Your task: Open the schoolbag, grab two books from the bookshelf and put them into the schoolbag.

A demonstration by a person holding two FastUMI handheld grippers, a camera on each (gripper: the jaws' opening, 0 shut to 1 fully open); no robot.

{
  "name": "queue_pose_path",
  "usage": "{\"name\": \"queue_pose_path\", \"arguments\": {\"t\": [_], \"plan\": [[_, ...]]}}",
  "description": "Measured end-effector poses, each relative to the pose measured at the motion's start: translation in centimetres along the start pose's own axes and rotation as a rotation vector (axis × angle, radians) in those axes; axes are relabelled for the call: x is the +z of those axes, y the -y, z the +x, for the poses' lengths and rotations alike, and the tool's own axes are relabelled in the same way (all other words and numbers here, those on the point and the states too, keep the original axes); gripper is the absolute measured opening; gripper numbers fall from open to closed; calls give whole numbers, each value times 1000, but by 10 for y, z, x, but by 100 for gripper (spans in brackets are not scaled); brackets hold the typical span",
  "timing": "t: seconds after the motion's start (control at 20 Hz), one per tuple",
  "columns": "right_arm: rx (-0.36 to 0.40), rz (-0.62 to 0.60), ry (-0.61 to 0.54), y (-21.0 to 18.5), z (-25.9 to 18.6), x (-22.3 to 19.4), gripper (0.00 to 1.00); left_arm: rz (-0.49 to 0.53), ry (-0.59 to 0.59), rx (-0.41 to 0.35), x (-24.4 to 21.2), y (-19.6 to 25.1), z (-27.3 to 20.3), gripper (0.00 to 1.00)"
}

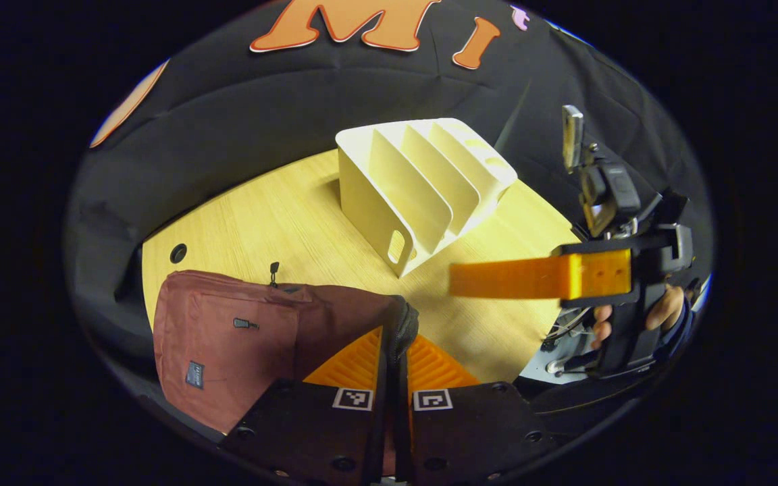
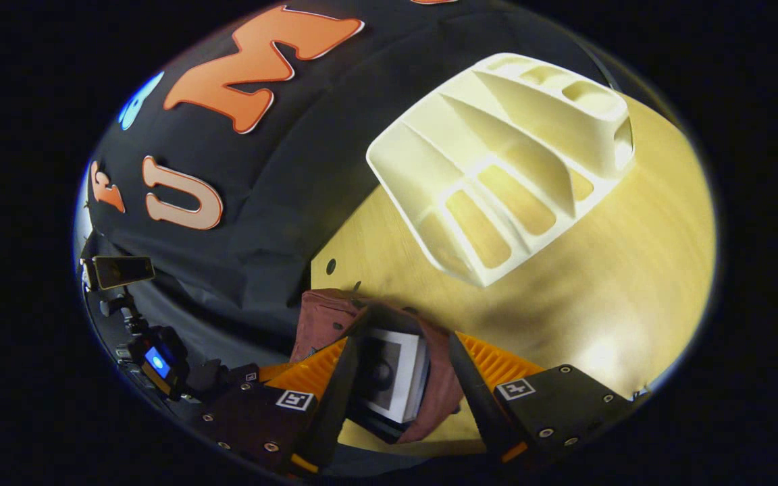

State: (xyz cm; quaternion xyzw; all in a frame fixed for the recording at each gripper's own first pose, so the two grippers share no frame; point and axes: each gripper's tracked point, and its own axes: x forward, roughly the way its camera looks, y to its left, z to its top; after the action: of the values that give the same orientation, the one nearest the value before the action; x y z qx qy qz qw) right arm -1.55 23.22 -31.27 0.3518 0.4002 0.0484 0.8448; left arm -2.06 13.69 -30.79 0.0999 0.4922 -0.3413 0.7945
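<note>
One book [image 2: 389,374] shows inside the schoolbag [image 2: 325,317].

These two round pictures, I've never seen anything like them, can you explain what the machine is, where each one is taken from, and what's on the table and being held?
There is no robot here: a person holds a two-finger gripper in each hand, and a fisheye camera rides on each one. The left gripper view looks along the left gripper, whose fingers pinch the edge of a dark red schoolbag lying on a wooden table. Farther right you see the right gripper, with the hand that holds it. The right gripper view looks along that gripper, which stands open above the schoolbag's mouth, where books lie inside. Behind stands a cream bookshelf, its slots empty.
</note>
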Motion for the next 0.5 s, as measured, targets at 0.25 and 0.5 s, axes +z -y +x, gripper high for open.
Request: {"name": "queue_pose_path", "arguments": {"t": [0.25,0.5], "plan": [[-28,-155,55,34,-44,53,86,-156,-4,8,-13,36,22,44],[-50,-293,129,55,-75,105,89,-221,75,74,12,66,29,86]]}}
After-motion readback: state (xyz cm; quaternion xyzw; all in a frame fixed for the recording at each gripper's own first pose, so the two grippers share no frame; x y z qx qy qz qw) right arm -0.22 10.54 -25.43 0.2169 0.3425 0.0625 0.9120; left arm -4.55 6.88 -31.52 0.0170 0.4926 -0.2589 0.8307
